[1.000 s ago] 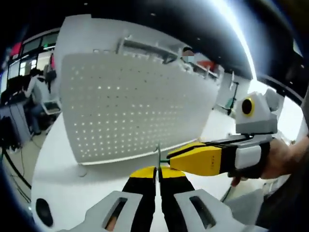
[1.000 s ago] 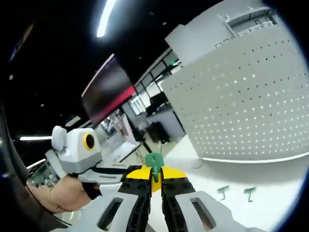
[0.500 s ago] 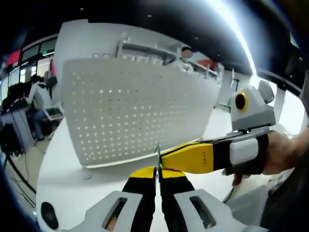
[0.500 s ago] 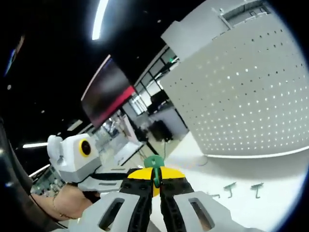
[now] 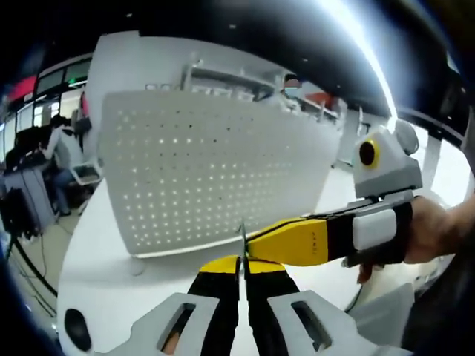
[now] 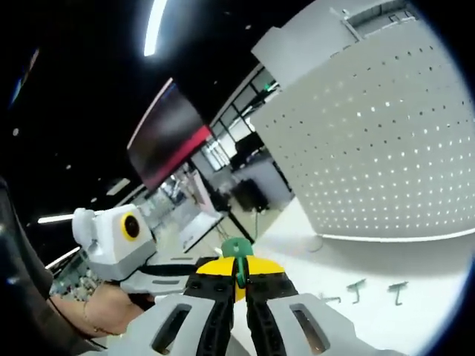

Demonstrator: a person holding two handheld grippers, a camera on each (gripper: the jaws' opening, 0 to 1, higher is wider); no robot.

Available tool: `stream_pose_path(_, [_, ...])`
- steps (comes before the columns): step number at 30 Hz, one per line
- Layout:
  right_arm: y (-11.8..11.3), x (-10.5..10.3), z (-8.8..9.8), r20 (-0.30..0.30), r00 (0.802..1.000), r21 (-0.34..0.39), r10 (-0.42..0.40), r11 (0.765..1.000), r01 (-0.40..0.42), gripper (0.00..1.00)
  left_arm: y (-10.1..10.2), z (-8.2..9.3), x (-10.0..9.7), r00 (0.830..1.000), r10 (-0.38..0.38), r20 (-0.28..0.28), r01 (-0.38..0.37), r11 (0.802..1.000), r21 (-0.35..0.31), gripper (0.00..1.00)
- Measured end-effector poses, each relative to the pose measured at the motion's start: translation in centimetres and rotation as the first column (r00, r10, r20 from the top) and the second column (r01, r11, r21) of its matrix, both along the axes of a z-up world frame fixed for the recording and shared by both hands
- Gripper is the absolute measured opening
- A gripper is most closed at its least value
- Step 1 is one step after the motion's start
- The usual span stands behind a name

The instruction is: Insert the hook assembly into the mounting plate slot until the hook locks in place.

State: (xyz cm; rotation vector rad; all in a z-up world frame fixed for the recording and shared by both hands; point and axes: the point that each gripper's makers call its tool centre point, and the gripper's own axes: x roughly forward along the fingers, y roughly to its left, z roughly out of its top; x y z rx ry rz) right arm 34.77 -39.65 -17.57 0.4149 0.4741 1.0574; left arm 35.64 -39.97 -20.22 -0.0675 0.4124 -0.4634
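The white perforated mounting plate (image 5: 208, 163) stands upright on the white table, ahead of both grippers and apart from them. A thin green hook piece (image 5: 243, 241) rises between the jaws of my left gripper (image 5: 242, 263), which is shut on it. My right gripper (image 5: 256, 239) comes in from the right with a hand on it, and its yellow tip meets the same piece. In the right gripper view the right gripper (image 6: 237, 268) is shut on the green hook (image 6: 237, 251), whose rounded head sticks up. The left gripper (image 6: 185, 263) reaches in from the left. The plate (image 6: 371, 163) is at the right.
Two loose green hooks (image 6: 356, 285) (image 6: 398, 288) lie on the white table (image 6: 312, 263) in front of the plate's base. Desks, monitors and a seated person (image 5: 63, 141) are beyond the table's left edge. A hand (image 6: 96, 319) holds the left gripper.
Over the second, the right gripper's tip has closed in a little on the hook between the left jaws. In the last half second only the cameras shifted slightly; both grips are unchanged.
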Motion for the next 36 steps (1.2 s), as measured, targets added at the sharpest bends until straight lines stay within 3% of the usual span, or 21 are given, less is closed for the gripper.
stream_pose_path(8, [-0.4,0.0,0.4,0.042,0.999,-0.002,-0.006,1.0,0.006,0.0,-0.4,0.4,0.1,1.0,-0.016,0.019,0.016,1.0,0.011,0.01])
stream_pose_path(15, [-1.0,0.1,1.1,0.078,0.995,0.018,-0.064,0.998,0.063,0.0,-0.8,0.9,0.3,0.999,0.002,0.044,-0.002,1.0,-0.014,0.01])
stream_pose_path(18, [-0.9,0.2,1.1,0.093,0.994,-0.007,-0.055,0.998,0.056,0.0,-0.8,1.0,0.3,0.999,0.006,0.044,-0.006,1.0,-0.015,0.02])
stream_pose_path(36, [-0.6,-0.2,1.7,0.129,0.99,-0.004,-0.064,0.998,0.065,0.0,-0.6,1.3,-0.1,0.998,0.041,0.048,-0.038,0.997,-0.065,0.01])
